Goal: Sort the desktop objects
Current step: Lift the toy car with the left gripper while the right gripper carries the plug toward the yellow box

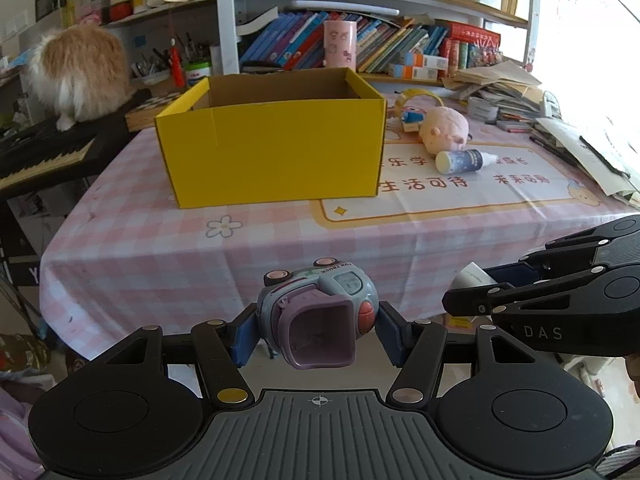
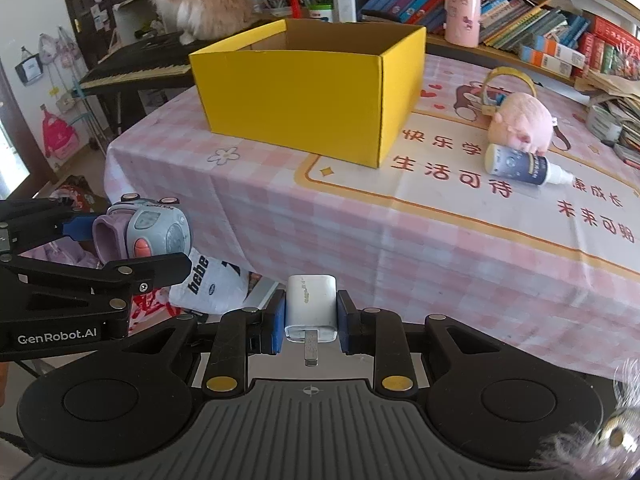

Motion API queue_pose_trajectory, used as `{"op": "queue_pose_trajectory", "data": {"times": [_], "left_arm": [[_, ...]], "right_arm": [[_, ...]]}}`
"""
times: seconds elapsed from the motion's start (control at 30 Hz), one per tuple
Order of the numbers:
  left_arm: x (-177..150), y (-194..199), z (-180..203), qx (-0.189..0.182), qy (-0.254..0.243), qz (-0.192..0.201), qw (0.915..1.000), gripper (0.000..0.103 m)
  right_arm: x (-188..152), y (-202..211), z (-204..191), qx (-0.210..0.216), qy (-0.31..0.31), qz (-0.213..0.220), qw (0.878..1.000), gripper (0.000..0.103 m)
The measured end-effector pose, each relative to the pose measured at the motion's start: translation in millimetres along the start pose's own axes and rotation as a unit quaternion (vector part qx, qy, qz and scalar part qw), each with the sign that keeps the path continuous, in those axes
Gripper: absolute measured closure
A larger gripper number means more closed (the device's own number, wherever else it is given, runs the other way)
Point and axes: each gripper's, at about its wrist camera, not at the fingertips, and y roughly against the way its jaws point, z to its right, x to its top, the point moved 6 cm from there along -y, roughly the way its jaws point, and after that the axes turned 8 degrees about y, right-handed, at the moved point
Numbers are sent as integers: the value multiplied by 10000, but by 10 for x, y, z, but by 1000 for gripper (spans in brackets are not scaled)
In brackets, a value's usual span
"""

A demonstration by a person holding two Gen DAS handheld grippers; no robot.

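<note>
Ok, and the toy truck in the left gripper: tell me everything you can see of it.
The toy truck is a rounded, grey-blue plastic body with a lilac square-mouthed hopper, pink wheels, an orange-red side button and "FUN TRUCK" lettering. It looks glossy and rigid. The left gripper holds it clear of the tablecloth, blue pads pressing on either side, hopper mouth turned back toward the camera. Nothing else touches it. It is short of the yellow box.

One yellow box [image 1: 272, 156], one toy truck [image 1: 320, 312], one charger [image 2: 311, 306], one bottle [image 2: 520, 166].
</note>
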Motion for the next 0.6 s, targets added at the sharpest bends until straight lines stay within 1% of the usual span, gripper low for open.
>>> {"op": "queue_pose_trajectory", "data": {"times": [0.6], "left_arm": [[28, 22, -81, 191, 43, 65, 9998, 43]], "right_arm": [[118, -82, -87, 175, 186, 64, 9997, 80]]}}
